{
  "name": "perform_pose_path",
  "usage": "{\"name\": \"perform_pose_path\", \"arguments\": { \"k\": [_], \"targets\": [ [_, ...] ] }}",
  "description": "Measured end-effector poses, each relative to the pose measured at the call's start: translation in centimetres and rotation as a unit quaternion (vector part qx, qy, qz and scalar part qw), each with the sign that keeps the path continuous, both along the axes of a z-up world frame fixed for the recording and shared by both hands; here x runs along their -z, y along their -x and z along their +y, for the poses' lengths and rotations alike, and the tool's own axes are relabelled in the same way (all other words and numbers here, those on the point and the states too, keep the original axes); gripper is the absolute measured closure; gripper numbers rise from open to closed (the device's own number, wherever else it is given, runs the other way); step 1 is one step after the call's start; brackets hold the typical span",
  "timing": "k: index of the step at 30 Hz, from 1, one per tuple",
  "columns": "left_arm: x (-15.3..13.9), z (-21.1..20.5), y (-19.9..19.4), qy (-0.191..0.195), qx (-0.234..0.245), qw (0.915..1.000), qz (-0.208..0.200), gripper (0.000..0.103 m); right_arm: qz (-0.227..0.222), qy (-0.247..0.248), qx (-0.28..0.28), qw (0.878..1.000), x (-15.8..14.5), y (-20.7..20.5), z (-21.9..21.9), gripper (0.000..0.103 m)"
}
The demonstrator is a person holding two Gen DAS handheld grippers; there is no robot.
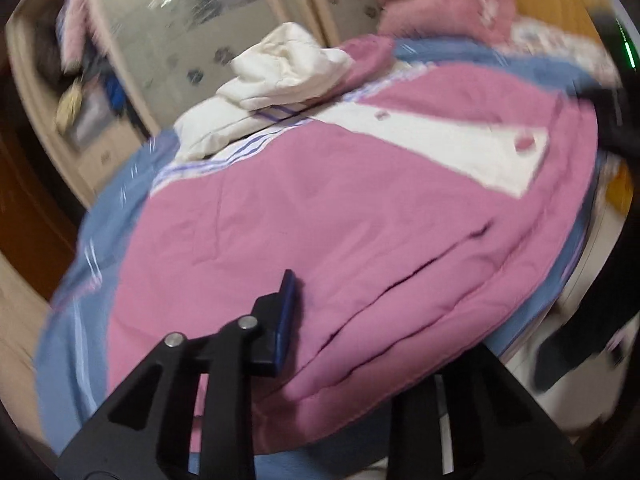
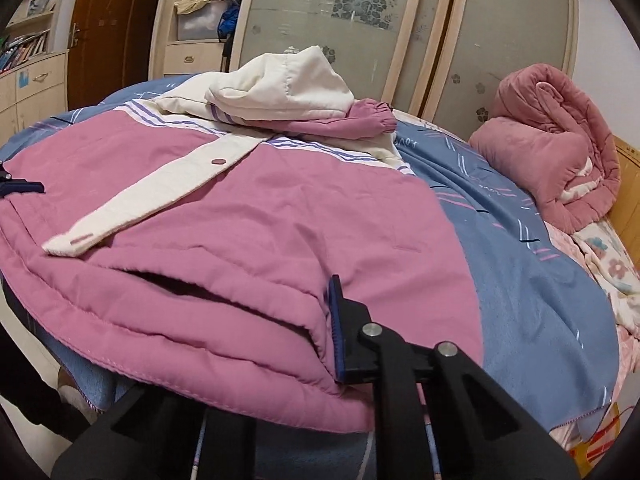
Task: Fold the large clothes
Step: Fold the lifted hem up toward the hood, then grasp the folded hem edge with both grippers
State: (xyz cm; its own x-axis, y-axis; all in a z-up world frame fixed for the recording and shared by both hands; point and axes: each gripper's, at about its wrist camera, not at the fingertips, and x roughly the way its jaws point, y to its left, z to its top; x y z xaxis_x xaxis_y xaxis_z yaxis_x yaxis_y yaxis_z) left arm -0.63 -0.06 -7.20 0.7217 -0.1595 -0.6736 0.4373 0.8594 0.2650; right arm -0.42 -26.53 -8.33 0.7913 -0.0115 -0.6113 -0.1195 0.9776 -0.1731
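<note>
A pink padded jacket point(image 1: 320, 208) point(image 2: 280, 208) with a cream snap placket point(image 2: 160, 196) and cream hood point(image 2: 280, 80) lies flat on a blue bedspread point(image 2: 520, 280). My left gripper point(image 1: 320, 320) sits at the near hem: one blue-padded finger point(image 1: 286, 320) rests on top of the fabric, the other is hidden under it. My right gripper point(image 2: 320, 328) holds the hem's other corner in the same way, with its blue pad point(image 2: 336, 320) pressed on the folded edge and its other finger covered. In the right wrist view the left gripper's tip point(image 2: 24, 187) shows at the far left edge.
A rolled pink quilt point(image 2: 552, 140) and a floral blanket point(image 2: 608, 264) lie at the right end of the bed. Behind the bed stand a wardrobe with frosted sliding doors point(image 2: 340, 12), open shelves of clothes point(image 2: 204, 12) and a brown door point(image 2: 108, 20).
</note>
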Motion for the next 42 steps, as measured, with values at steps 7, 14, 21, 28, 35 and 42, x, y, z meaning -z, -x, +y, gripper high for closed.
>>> {"name": "perform_pose_path", "arguments": {
  "k": [7,14,21,28,35,42],
  "targets": [
    [0.1,0.1,-0.7,0.032,-0.029,0.9988,0.024,0.076,0.021,-0.010,0.013,1.000,0.5,-0.6,-0.2,0.089],
    [-0.3,0.2,-1.5,0.060,-0.055,0.9963,0.027,0.077,0.027,-0.047,0.021,0.998,0.5,-0.9,-0.8,0.089],
    [-0.8,-0.6,-1.5,0.054,-0.043,0.9976,0.002,0.094,0.029,-0.078,0.029,0.996,0.8,-1.0,-1.3,0.089],
    [-1.2,-0.4,-1.7,0.060,-0.041,0.9974,-0.002,0.094,0.026,-0.118,0.028,0.992,0.4,-1.0,-2.1,0.091],
    [-1.4,0.7,-2.5,0.114,-0.053,0.9919,0.019,0.092,-0.005,-0.138,0.032,0.990,-0.8,-0.8,-2.1,0.091],
    [-1.5,0.1,-3.2,0.122,-0.056,0.9909,0.005,0.093,-0.012,-0.149,0.041,0.988,-0.8,-1.6,-1.6,0.092]
  ]
}}
